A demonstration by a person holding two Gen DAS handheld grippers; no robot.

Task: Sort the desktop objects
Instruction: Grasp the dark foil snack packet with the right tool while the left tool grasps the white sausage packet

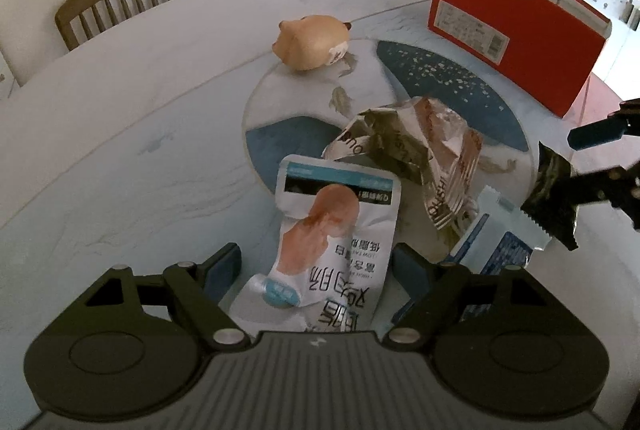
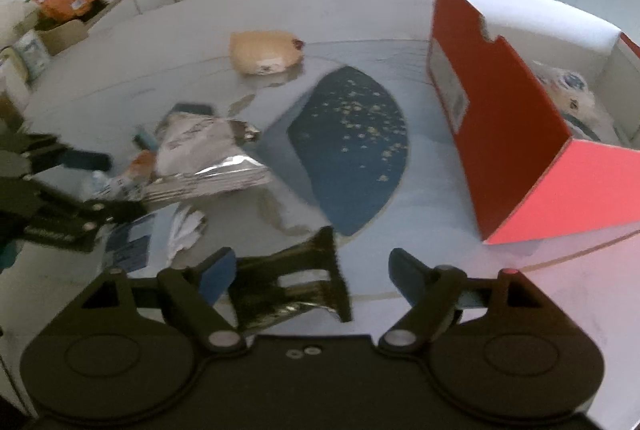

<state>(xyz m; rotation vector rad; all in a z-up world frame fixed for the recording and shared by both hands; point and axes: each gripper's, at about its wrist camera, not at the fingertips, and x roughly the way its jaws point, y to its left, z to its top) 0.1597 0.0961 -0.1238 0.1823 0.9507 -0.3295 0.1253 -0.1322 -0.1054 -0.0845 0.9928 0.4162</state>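
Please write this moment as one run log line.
left gripper: open over white pouch | right gripper: open, dark wrapper between | red box: upright

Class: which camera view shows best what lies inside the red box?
The right wrist view: it looks into the red box from its open top, showing a pale, blurred item on its floor. The left wrist view shows only the box's closed outer side and label, nothing inside.

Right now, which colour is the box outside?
Red box, with a white label; left wrist view shows it best.
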